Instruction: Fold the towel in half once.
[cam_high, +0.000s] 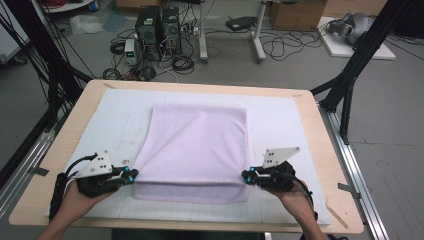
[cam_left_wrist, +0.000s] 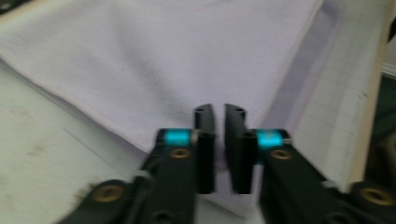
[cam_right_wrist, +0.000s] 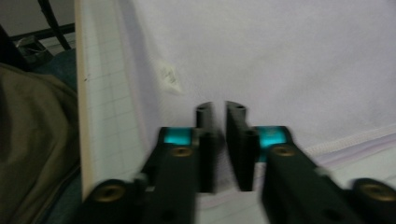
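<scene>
A pale lilac towel (cam_high: 195, 150) lies folded flat in the middle of the white mat (cam_high: 295, 125) that covers the worktop (cam_high: 330, 150). The left gripper (cam_high: 133, 175) sits low at the towel's 8 o'clock corner, held from behind by the person's left hand (cam_high: 80, 200), fingers (cam_left_wrist: 205, 135) pointing inward toward 3 o'clock. The right gripper (cam_high: 245, 175) mirrors it at the 4 o'clock corner, gripped by the right hand (cam_high: 295, 197), pointing toward 9 o'clock. On each, the fingers stand nearly closed with a narrow slit between them, over the towel's hemmed edge; whether cloth is pinched cannot be told.
</scene>
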